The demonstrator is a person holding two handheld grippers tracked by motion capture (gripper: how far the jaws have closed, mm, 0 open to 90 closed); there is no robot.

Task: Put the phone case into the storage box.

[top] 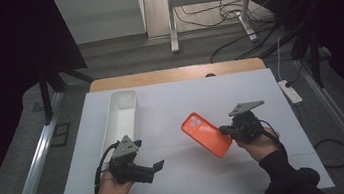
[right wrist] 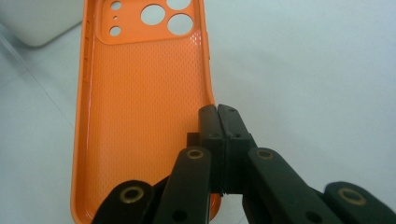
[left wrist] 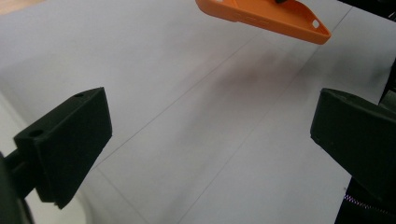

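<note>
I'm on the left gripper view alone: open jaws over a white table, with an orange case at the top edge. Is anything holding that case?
Observer: Yes. The right gripper has its jaws shut on one long side wall of the case.
Operator: Which face of the case is up?
Observer: The hollow inside. Its camera holes are at the end away from the grip.
Operator: Anything else on the table?
Observer: A long white tray lies just beyond the left gripper, seen from the high view.
</note>
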